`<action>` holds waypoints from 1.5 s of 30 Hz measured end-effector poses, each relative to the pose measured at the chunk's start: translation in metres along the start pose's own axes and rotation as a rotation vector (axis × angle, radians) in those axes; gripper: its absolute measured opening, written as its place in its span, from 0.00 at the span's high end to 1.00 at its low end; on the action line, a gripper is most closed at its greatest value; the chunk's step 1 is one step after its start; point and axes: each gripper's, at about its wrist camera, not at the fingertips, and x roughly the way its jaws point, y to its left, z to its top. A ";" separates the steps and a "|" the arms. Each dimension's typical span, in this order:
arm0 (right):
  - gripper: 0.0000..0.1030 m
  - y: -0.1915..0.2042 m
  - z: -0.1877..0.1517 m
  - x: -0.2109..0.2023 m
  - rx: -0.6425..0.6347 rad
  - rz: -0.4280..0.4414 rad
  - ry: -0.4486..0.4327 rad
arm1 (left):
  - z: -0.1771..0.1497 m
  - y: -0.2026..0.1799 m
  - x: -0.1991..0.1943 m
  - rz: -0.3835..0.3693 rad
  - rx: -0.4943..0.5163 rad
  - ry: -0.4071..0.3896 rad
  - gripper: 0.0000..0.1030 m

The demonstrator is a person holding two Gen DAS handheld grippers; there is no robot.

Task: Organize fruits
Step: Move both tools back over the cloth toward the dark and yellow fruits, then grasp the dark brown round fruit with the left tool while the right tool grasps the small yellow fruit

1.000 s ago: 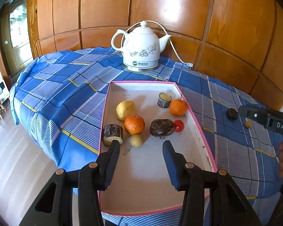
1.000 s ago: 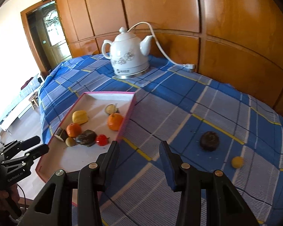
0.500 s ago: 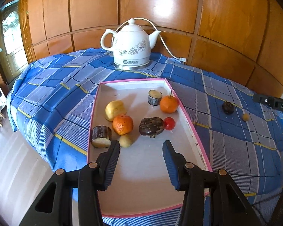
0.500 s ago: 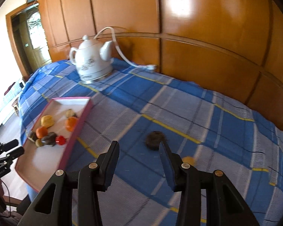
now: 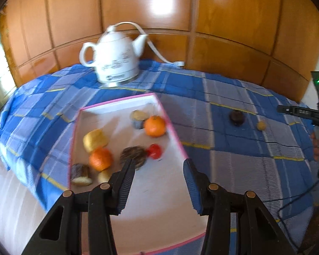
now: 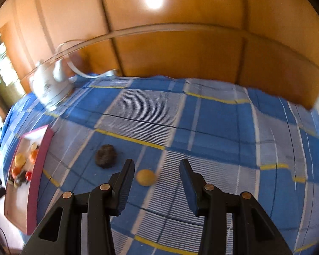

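Observation:
A pink-rimmed white tray (image 5: pixel 173 132) holds several fruits: two oranges (image 5: pixel 154 125), a yellow fruit (image 5: pixel 95 139), a dark brown one (image 5: pixel 134 155) and a small red one (image 5: pixel 154 150). My left gripper (image 5: pixel 158 170) hovers open over the tray's near right part, nothing between its fingers. On the cloth to the right lie a dark round fruit (image 5: pixel 236 117) (image 6: pixel 106 156) and a small yellow fruit (image 5: pixel 261 125) (image 6: pixel 145 177). My right gripper (image 6: pixel 157 170) is open above the yellow fruit, which shows between its fingertips, nearer the left one, untouched.
A white kettle (image 5: pixel 117 61) with its cord stands at the back of the blue checked tablecloth (image 5: pixel 223 148). Wood panelling rises behind the table. The tray (image 6: pixel 39 170) shows at the far left of the right wrist view. The table edge drops off left of the tray.
The right gripper has swung right across the cloth, from near the tray to above the small yellow fruit. The left gripper has shifted right, toward the tray's right rim. Both stay open.

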 end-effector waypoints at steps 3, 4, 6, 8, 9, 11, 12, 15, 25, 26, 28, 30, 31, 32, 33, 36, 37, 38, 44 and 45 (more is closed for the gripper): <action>0.57 -0.015 0.002 0.000 0.079 -0.007 0.006 | 0.013 -0.020 0.009 -0.036 0.038 0.005 0.53; 0.57 -0.018 0.003 -0.001 0.098 -0.002 0.008 | 0.018 -0.029 0.015 -0.058 0.050 0.013 0.53; 0.57 -0.022 0.004 -0.002 0.127 0.002 0.014 | 0.026 -0.041 0.024 -0.085 0.054 0.028 0.53; 0.57 -0.023 0.004 -0.001 0.135 0.001 0.023 | 0.035 -0.057 0.035 -0.109 0.079 0.036 0.53; 0.57 -0.023 0.004 -0.001 0.136 0.001 0.025 | 0.039 -0.065 0.040 -0.113 0.096 0.037 0.52; 0.57 -0.022 0.004 0.002 0.143 0.007 0.035 | 0.046 -0.080 0.052 -0.135 0.125 0.043 0.49; 0.57 -0.022 0.005 0.002 0.147 0.011 0.037 | 0.049 -0.086 0.058 -0.142 0.135 0.050 0.48; 0.57 -0.023 0.006 0.000 0.155 0.019 0.036 | 0.060 -0.106 0.077 -0.180 0.158 0.078 0.45; 0.57 -0.031 0.008 0.003 0.209 0.040 0.054 | 0.083 -0.158 0.144 -0.211 0.231 0.147 0.42; 0.57 -0.030 0.009 0.003 0.207 0.039 0.056 | 0.084 -0.161 0.151 -0.208 0.233 0.157 0.42; 0.57 -0.028 0.009 0.003 0.196 0.038 0.057 | 0.086 -0.164 0.165 -0.201 0.228 0.177 0.42; 0.57 -0.026 0.010 0.004 0.186 0.035 0.059 | 0.087 -0.165 0.179 -0.199 0.213 0.201 0.42; 0.57 -0.025 0.010 0.004 0.181 0.035 0.061 | 0.088 -0.166 0.183 -0.199 0.206 0.208 0.42; 0.57 -0.024 0.010 0.005 0.175 0.035 0.063 | 0.089 -0.166 0.188 -0.208 0.195 0.215 0.42; 0.57 -0.024 0.011 0.006 0.173 0.034 0.064 | 0.090 -0.168 0.193 -0.213 0.187 0.222 0.42; 0.57 -0.024 0.010 0.007 0.173 0.038 0.072 | 0.091 -0.170 0.200 -0.202 0.183 0.210 0.43; 0.57 -0.024 0.010 0.008 0.172 0.038 0.075 | 0.091 -0.172 0.201 -0.201 0.194 0.203 0.44; 0.57 -0.023 0.010 0.009 0.170 0.037 0.077 | 0.091 -0.173 0.201 -0.209 0.198 0.197 0.51; 0.57 -0.023 0.007 0.014 0.160 0.029 0.100 | 0.083 -0.165 0.188 -0.223 0.186 0.191 0.57; 0.57 -0.023 0.007 0.015 0.159 0.026 0.103 | 0.079 -0.162 0.183 -0.231 0.177 0.193 0.57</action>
